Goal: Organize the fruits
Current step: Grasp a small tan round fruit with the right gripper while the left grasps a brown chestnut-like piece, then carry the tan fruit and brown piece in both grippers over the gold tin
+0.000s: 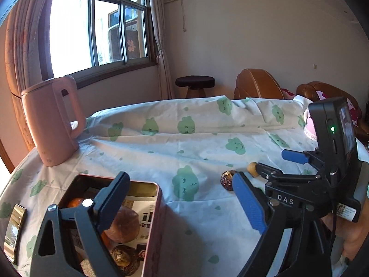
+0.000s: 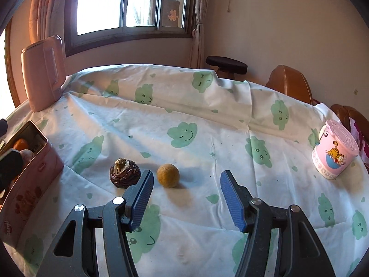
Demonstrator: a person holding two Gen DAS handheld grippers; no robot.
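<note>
Cloud-print cloth over worktop (image 2: 207, 97). Both tongs released, empty: left tongs (image 1: 182, 200) over pink tin box (image 1: 154, 226); right tongs (image 2: 186, 198) near round tan fruit (image 2: 168, 175). Best centred before closing gently.

Both tools: black angular frames, silver round screws, ribbed blue pads (image 2: 233, 204); right tool (image 1: 265, 168) marked "DAS".

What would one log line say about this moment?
left tool: open, empty | right tool: open, empty | round yellow fruit, dark fruit: on tablecloth | tin: holds fruits
</note>
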